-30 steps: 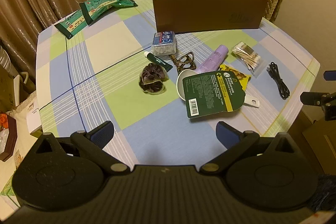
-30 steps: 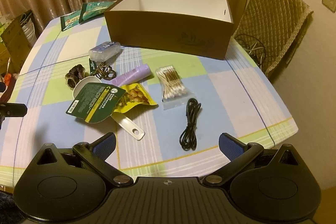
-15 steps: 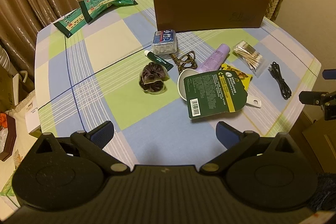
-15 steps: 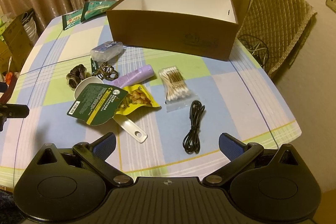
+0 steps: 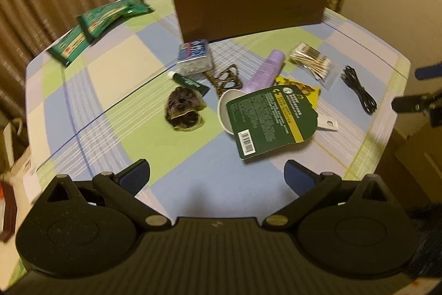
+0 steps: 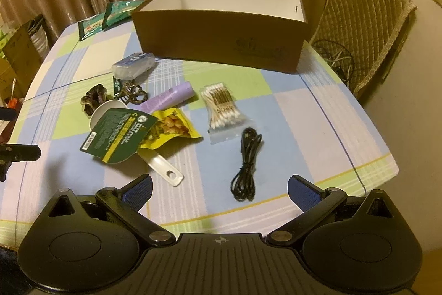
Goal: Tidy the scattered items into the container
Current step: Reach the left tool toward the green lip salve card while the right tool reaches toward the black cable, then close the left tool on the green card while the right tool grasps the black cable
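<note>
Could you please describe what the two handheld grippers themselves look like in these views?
Both look alike: the left gripper and right gripper have matte black plastic bodies with a ribbed centre panel, two round disc housings, black linkage arms with silver pivot pins, and blue ribbed finger pads. No cables, hands or sleeves show.

The left gripper [image 5: 216, 176] is black plastic. It has two round flat bumps, a ribbed middle part, and two thin black arms with shiny silver screws. Its fingers [image 5: 136, 177] have dark blue pads at the tips. The right gripper [image 6: 219, 188] looks the same: black, ribbed, with silver screws and blue pads [image 6: 302, 194]. A tiny white cross-in-a-circle mark sits on its middle.
</note>
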`<state>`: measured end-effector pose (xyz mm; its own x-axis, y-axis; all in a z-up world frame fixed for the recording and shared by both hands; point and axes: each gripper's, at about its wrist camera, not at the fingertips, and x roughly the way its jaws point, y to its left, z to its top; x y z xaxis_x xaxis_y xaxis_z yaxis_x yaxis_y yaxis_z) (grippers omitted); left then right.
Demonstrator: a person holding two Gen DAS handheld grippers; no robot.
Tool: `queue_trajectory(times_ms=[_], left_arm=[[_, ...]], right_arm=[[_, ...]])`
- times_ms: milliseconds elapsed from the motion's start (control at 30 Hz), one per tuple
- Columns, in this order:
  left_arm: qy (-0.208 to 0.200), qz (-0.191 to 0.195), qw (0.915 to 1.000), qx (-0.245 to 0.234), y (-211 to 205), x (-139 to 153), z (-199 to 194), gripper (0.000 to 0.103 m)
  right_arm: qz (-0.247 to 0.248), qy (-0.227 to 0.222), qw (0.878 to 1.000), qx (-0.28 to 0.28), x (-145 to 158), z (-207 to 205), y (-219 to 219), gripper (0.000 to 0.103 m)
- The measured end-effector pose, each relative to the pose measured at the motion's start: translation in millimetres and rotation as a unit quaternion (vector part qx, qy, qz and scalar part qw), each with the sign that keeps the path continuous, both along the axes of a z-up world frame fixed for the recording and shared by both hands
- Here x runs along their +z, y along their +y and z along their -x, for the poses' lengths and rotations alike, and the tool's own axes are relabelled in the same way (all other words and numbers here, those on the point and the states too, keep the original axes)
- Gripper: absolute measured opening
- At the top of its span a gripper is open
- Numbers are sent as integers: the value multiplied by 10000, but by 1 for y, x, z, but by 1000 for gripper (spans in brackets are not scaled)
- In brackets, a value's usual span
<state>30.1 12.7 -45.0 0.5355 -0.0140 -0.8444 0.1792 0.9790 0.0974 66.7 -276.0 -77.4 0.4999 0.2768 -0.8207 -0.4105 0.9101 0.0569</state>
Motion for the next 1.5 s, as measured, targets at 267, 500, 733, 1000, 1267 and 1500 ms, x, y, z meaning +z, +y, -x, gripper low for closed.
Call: queue_trajectory(times_ms=[267, 500, 733, 1000, 1267, 1500], left_arm=[[-58, -191, 9941, -1069, -13, -18, -17, 102], [-22, -280, 9860, -1642, -23, -31, -33, 102], [-51, -324, 9712, -2362, -32, -37, -50, 101], [141, -493, 9241, -3786, -39, -46, -73, 101], [522, -631, 8632, -4981, -50, -58, -101, 101], [822, -604, 8408, -5317, -61, -77, -118, 100]], right_arm=[[94, -2, 9999, 93, -21, -6, -19, 101], [62, 122, 9998, -145, -30, -18, -39, 101], [112, 276, 9993, -209, -36, -28, -47, 101], [98, 415, 9983, -387, -41, -37, -64, 101], [70, 645, 9946, -816, -48, -41, -84, 101], [130, 752, 9905, -1146, -52, -41, -98, 101]])
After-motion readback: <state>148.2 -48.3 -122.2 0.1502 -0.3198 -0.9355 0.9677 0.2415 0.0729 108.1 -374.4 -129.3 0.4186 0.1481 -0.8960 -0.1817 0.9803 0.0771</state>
